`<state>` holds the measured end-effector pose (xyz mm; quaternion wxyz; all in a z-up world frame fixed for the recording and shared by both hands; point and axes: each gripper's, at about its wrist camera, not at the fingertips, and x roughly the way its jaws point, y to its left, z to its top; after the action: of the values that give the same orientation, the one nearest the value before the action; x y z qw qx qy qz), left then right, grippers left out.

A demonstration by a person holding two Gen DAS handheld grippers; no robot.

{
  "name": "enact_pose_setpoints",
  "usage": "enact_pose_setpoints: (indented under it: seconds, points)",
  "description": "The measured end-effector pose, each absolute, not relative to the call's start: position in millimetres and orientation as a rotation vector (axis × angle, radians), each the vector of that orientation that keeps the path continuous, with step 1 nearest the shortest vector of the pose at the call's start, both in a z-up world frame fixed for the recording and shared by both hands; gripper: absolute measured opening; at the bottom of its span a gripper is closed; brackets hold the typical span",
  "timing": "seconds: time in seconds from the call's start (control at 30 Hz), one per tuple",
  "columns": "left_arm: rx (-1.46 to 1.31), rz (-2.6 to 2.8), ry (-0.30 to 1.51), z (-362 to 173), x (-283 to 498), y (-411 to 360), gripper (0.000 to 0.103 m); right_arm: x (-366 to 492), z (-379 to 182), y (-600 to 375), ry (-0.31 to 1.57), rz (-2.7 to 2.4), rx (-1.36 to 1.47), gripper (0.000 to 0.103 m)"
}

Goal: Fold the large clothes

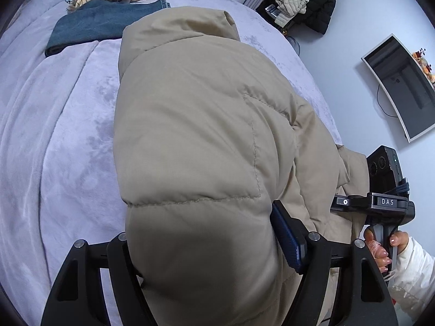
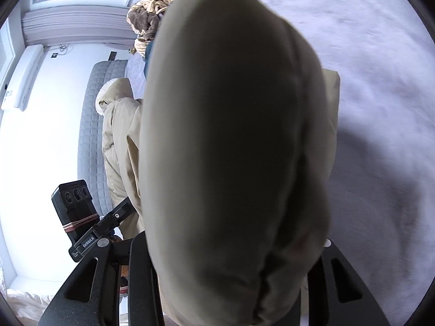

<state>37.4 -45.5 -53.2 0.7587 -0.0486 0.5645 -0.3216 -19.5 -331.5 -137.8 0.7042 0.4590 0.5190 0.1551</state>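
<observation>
Beige puffer jacket (image 1: 195,135), quilted and hooded, bunched thick, one end raised, remainder draped over lavender bed (image 1: 54,135).

Matt quilted cloth jacket (image 1: 195,135), plush velvety bedspread (image 1: 59,135), matt blk plastic grippers.

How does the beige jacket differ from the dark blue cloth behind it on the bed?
The jacket is beige and puffy with stitched seams; the blue cloth is dark and flat. The jacket is held up at its near end by the left gripper and right gripper; the cloth lies untouched. The jacket looks much bigger here. Both rest on the bed.
</observation>
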Motion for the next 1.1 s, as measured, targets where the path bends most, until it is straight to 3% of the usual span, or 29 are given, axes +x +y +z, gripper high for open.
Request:
enact_pose_setpoints:
  seconds: [0.27, 0.57, 0.73, 0.9, 1.1]
  points:
    - [-0.102, -0.641, 1.196, -67.7, 126.7, 42.3, 0.076, 62.8, -139.6, -247.8, 1.134, 0.367, 0.997, 0.044]
    - [-0.105, -0.525, 1.242, -138.4, 174.7, 75.4, 0.079, 114.6, -179.0, -227.3, 1.197, 0.287, 0.932, 0.044]
    - [-0.093, -0.524, 1.228, -142.0, 170.1, 72.1, 0.08, 107.4, -182.9, -231.6, 1.24, 0.209, 0.9, 0.059]
    - [-0.109, -0.517, 1.237, -141.4, 171.6, 72.4, 0.08, 86.8, -147.5, -238.6, 1.248, 0.057, 0.77, 0.071]
    - [-0.109, -0.504, 1.242, -136.7, 168.3, 72.8, 0.083, 60.0, -109.6, -257.2, 1.14, -0.077, 0.777, 0.071]
